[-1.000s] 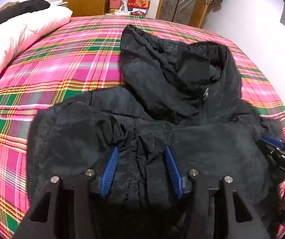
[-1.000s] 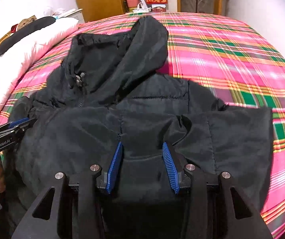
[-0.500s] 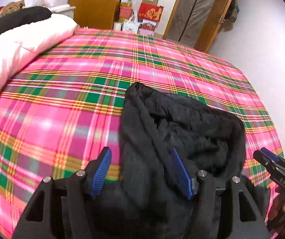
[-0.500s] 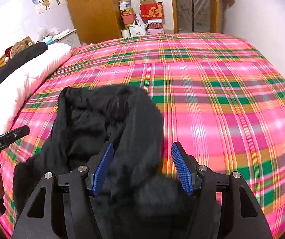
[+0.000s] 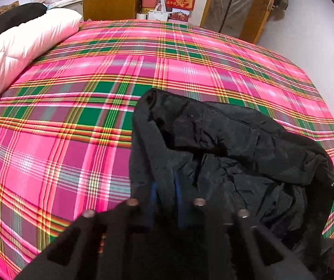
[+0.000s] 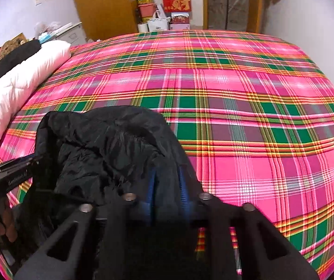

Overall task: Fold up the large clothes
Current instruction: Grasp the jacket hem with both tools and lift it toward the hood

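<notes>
Two grippers are at work on one black hooded jacket (image 5: 225, 144), which lies on the bed (image 5: 73, 121) near its front edge, the hood end bunched up and gaping toward the far wall; the left gripper (image 5: 165, 193) has just been closing and now stands pinched together on the jacket's left-hand edge, dark cloth showing between its blue pads (image 5: 154, 196); the right gripper (image 6: 167, 186) has likewise just been closing and is clamped on the opposite edge of the same garment, cloth between its pads too; each gripper shows at the rim of the other's view, so the two grips sit at either side of the hood end.

Risks from here, as a judgement: the fabric looks slick and padded, so a thin pinch at the very edge could slide out once the jacket's weight comes onto it; how much cloth each gripper holds cannot be told, as the pads are half buried; if one side catches several layers and the other a single one, the fold would come out skewed; the crumpled lining inside the hood may stay trapped as a lump; the white quilt (image 5: 15, 46) at the left is well apart and poses little trouble.
</notes>
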### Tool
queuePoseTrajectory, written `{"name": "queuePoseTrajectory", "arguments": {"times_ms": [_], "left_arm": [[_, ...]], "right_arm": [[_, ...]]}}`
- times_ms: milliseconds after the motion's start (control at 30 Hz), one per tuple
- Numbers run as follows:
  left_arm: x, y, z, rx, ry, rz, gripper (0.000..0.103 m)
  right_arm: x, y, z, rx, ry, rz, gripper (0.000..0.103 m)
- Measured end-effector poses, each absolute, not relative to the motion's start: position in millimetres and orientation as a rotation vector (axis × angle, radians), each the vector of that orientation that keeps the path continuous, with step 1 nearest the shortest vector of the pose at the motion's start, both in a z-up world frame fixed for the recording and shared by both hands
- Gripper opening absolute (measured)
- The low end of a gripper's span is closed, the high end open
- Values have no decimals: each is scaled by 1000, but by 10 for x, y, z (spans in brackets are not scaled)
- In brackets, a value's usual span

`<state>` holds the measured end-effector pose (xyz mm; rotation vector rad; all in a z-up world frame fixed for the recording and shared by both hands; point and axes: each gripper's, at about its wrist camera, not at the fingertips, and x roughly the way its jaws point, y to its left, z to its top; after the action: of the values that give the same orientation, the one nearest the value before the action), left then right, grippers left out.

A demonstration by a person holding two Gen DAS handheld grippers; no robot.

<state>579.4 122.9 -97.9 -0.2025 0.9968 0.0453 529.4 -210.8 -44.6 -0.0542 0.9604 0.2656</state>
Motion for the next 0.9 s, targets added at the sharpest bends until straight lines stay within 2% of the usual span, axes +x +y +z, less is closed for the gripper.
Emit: {"name": "queuePoseTrajectory", "arguments": {"times_ms": [67, 233, 433, 567, 733, 900], "left_arm": [[5677, 1280, -842, -230, 956, 38, 7], [5140, 1410, -318, -316, 850, -6, 5], [3962, 1468, 182, -402, 727, -57, 5], [3200, 1428, 104, -423, 742, -64, 5], [2501, 1513, -404, -491, 888, -24, 8], [2019, 1693, -581, -488, 976, 54, 8]], "right_arm": [[5178, -2161, -307, -25, 934, 288, 12], [4634, -2342, 173, 32, 849, 344, 10], [3573, -2670, 475, 137, 783, 368, 9], [2883, -2809, 302, 184, 824, 348, 9], [2290, -2903, -332, 200, 1024, 318, 9], [1856, -3239, -543, 251, 1113, 248, 9]]}}
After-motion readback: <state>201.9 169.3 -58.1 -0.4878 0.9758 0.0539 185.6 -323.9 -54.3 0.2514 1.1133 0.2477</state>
